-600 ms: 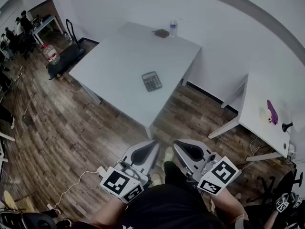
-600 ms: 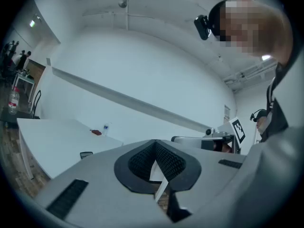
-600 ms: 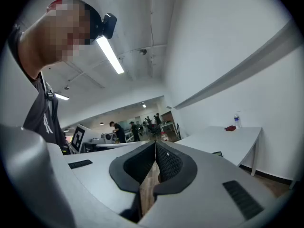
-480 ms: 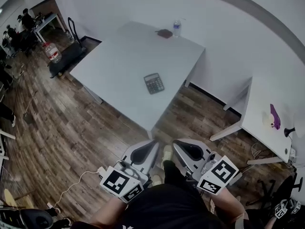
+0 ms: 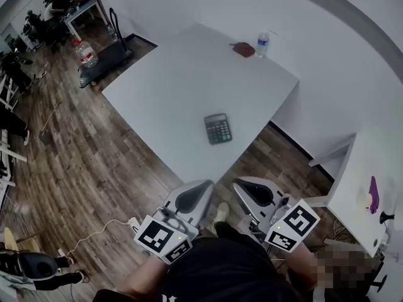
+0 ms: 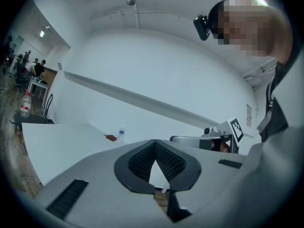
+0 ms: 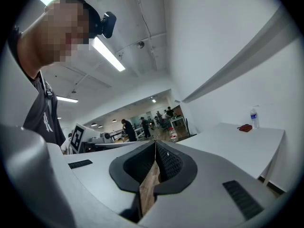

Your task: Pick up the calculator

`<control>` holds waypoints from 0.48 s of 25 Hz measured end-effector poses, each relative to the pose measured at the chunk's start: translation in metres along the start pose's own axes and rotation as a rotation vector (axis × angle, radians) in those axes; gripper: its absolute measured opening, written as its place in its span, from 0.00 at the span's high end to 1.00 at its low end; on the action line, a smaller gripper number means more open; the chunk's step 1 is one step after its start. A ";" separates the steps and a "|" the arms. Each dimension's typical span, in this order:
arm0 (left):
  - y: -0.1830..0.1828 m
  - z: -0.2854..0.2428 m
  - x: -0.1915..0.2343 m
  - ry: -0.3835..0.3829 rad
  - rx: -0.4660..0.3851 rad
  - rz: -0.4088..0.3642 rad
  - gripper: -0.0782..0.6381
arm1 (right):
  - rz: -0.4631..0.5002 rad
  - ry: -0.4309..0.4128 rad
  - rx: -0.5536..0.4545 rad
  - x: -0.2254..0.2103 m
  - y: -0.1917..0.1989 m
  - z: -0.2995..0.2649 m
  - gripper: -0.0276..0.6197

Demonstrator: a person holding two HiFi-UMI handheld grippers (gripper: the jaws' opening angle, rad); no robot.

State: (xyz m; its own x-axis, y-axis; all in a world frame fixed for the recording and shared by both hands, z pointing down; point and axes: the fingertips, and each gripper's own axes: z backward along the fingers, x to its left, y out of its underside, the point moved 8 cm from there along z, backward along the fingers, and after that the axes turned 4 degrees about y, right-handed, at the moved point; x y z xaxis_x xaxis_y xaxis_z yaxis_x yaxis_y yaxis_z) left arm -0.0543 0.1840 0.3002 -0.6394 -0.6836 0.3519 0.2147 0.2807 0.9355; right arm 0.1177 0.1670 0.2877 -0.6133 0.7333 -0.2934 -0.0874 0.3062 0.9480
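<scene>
Head view: calculator (image 5: pixel 218 128) flat on white surface (image 5: pixel 170 87), near front edge; left gripper (image 5: pixel 194 194) and right gripper (image 5: pixel 250 192) well apart from it.
Left gripper view: fingers (image 6: pixel 141 160) closed, empty.
Right gripper view: fingers (image 7: pixel 169 163) closed, empty.

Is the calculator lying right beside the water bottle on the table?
No, the calculator lies alone towards the near edge of the table, while the water bottle stands at the far corner.
</scene>
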 end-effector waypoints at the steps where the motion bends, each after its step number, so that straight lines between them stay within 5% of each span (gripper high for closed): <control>1: -0.002 -0.008 0.007 -0.014 -0.002 0.004 0.88 | -0.002 -0.013 0.003 -0.010 -0.004 -0.008 0.93; 12: -0.009 -0.073 0.080 -0.073 0.017 0.030 0.88 | -0.091 -0.079 0.071 -0.096 -0.006 -0.075 0.93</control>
State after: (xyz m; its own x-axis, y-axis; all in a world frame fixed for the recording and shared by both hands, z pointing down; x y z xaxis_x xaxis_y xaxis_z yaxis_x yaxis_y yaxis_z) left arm -0.0535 0.0779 0.3224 -0.6850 -0.6241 0.3759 0.2222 0.3124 0.9236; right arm 0.1185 0.0497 0.3191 -0.5418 0.7452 -0.3888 -0.0819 0.4135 0.9068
